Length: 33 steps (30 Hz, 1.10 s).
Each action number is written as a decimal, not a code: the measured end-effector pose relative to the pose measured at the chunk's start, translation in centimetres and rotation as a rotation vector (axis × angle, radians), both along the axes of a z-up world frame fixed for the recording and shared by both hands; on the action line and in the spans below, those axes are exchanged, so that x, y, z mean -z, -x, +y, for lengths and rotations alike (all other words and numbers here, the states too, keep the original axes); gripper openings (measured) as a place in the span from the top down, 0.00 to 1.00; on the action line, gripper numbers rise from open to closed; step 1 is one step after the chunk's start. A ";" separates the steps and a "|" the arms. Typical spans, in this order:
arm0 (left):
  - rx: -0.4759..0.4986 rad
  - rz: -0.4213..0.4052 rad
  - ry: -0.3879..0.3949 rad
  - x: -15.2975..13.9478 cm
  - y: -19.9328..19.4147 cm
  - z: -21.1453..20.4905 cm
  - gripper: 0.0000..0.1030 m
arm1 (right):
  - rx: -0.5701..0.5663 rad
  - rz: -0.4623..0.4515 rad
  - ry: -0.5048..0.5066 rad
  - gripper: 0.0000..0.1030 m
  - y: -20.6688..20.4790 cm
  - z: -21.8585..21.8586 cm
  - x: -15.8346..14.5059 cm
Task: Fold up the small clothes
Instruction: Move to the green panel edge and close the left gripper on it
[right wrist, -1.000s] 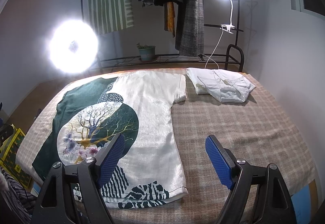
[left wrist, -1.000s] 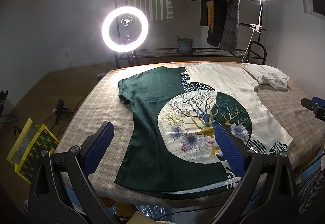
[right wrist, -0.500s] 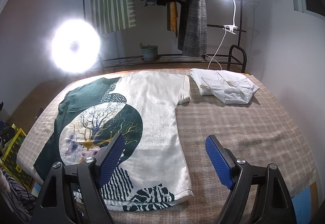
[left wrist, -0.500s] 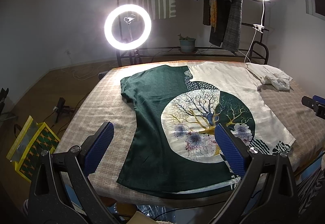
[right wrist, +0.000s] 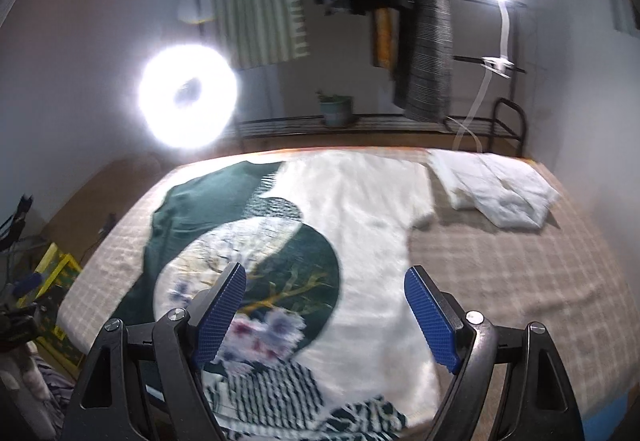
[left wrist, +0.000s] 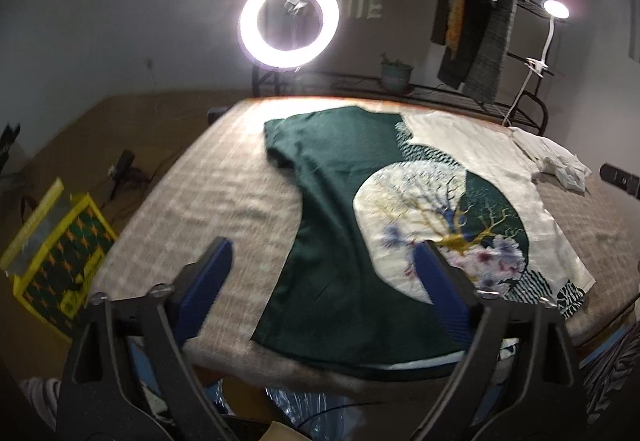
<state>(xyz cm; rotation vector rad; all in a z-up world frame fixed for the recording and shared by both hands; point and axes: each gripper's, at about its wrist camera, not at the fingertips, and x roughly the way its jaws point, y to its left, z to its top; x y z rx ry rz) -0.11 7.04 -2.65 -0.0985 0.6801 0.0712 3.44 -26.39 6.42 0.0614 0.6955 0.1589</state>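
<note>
Lying flat on the table [left wrist: 224,193], unfolded, the shirt [left wrist: 360,241] is approached — both the left gripper [left wrist: 324,281] and right gripper [right wrist: 324,305] are spread wide, empty. A hem or sleeve grasp is called for next.

**Shirt spread flat, left tongs wide apart**

The left tongs [left wrist: 322,281] gape at lower centre, holding nothing. Behind them the green-and-cream tree-print shirt [left wrist: 360,209] lies flat on the checked bed [left wrist: 224,193]. A crumpled white garment [left wrist: 560,161] sits at right; a ring light [left wrist: 289,21] glows above.
</note>
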 end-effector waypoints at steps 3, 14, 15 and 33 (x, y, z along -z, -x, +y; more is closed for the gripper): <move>-0.032 0.056 0.064 1.9 -0.2 1.9 0.25 | -0.065 0.004 0.011 0.19 -1.6 1.8 -0.7; -0.123 0.215 0.160 8.0 -1.5 4.8 0.36 | -0.330 0.043 -0.031 0.19 -9.9 10.8 -3.9; -0.133 0.226 0.175 8.5 -1.6 5.1 0.36 | -0.347 0.047 -0.040 0.19 -10.8 11.8 -4.2; -0.148 0.294 0.285 12.2 -2.8 7.0 0.46 | -0.511 0.248 -0.049 0.20 -25.2 31.5 2.1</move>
